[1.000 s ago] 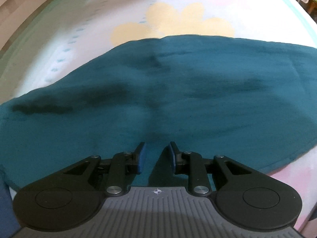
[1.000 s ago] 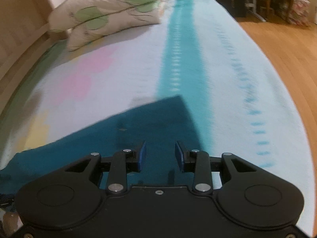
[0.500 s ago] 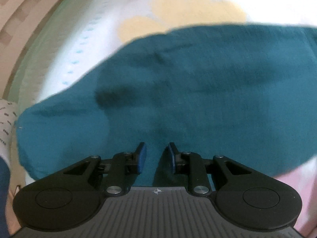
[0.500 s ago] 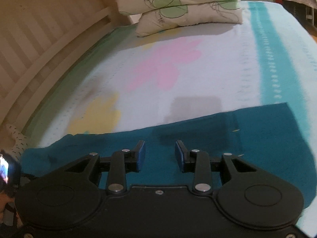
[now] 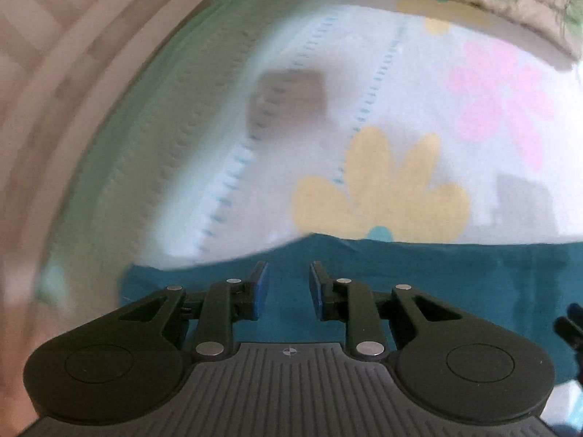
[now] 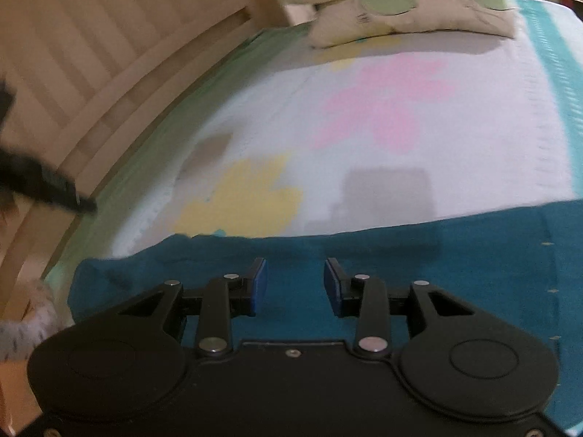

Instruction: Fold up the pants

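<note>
Teal fabric — the pants (image 5: 455, 276) lie flat across the near part of the bed sheet (image 5: 328, 83), spread as a wide band from left to right. Their far edge runs just below a yellow flower print (image 5: 379, 189); a pink flower print (image 5: 503, 105) sits farther up the sheet, well apart from the cloth.

Left gripper (image 5: 288, 287): above the pants near their far edge, blue pads apart, nothing between them, no cloth pinched.

Right gripper (image 6: 295, 286): also over the pants (image 6: 455, 255), pads apart with a somewhat wider gap, nothing held. Whether either fingertip touches the fabric cannot be told.

Right wrist view: two pillows (image 6: 400, 3) with green leaf print stacked at the far end of the bed, a slatted wooden bed frame (image 6: 91, 47) along the left side. A blurred dark object at the left edge — likely part of the other gripper, not certain.
</note>
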